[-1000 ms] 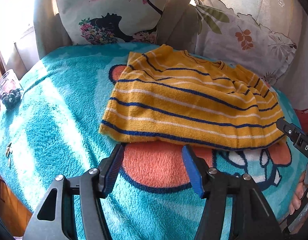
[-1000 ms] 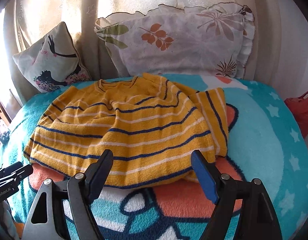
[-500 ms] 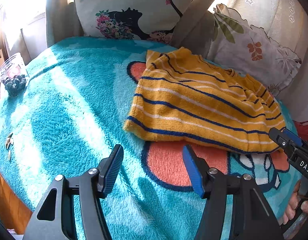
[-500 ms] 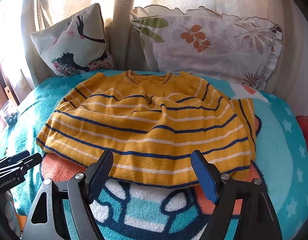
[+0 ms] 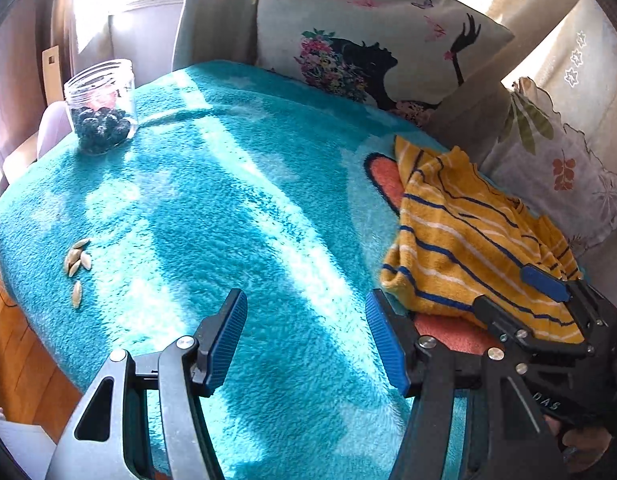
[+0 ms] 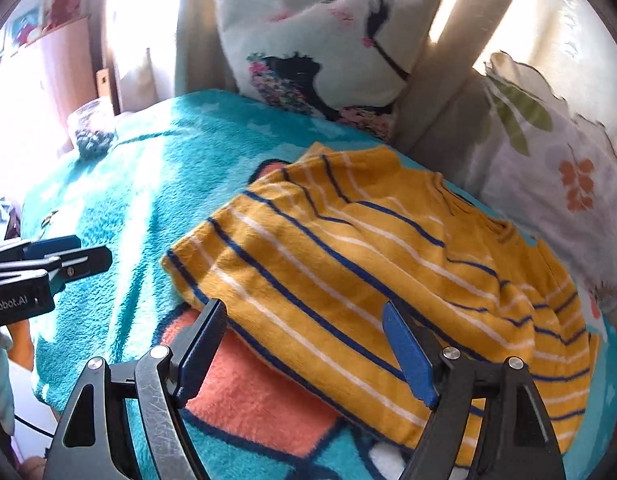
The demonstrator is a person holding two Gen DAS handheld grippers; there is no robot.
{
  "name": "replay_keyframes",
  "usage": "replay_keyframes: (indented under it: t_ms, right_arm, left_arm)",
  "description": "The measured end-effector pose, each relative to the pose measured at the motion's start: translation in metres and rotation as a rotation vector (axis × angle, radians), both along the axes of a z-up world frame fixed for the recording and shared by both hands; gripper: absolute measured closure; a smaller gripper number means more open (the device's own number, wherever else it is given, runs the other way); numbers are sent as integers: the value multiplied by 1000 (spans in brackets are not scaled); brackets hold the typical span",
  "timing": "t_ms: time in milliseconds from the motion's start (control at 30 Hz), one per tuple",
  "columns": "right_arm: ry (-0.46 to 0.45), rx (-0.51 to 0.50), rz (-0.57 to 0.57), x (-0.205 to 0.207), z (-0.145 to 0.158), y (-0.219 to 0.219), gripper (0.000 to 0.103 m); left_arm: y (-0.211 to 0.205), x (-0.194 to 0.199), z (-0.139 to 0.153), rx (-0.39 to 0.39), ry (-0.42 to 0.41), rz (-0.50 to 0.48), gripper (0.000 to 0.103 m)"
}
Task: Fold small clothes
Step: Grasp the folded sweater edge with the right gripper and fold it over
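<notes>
The yellow striped sweater (image 6: pixel 372 280) lies on the teal fleece blanket (image 5: pixel 212 216), its hem edge nearest and its neckline toward the pillows. The right gripper (image 6: pixel 304 348), jaws spread wide and empty, straddles that hem, clearly the nearer. The left gripper (image 5: pixel 306 344), also spread and empty, hovers over bare blanket; the sweater's corner lies just to its right.
</notes>
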State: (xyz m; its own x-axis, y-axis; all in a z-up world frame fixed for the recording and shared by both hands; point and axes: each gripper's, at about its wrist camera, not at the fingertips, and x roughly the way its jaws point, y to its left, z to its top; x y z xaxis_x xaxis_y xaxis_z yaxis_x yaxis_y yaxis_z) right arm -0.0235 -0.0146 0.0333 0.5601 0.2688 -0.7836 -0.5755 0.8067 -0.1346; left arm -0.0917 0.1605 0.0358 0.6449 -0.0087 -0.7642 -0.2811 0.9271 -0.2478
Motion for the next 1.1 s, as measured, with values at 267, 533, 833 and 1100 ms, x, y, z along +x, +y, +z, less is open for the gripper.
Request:
replay_keyframes:
  t_ms: [267,533,833,1100]
  right_arm:
    - [-86,-194,139,12,-35,64,19]
    - [-17,-73,63,39,-22,66,89]
    - [-39,352,-238,57,74,-72,95]
    - [-22,483,-697,43,66,-288,95]
  left_arm:
    - [23,-8,1,-17,-5,57,39]
    - [17,-10,8,-17,-11,43,39]
    - [-10,-7,31,12,-43,-17,39]
    - [-73,14,32,51,-29,-146,38]
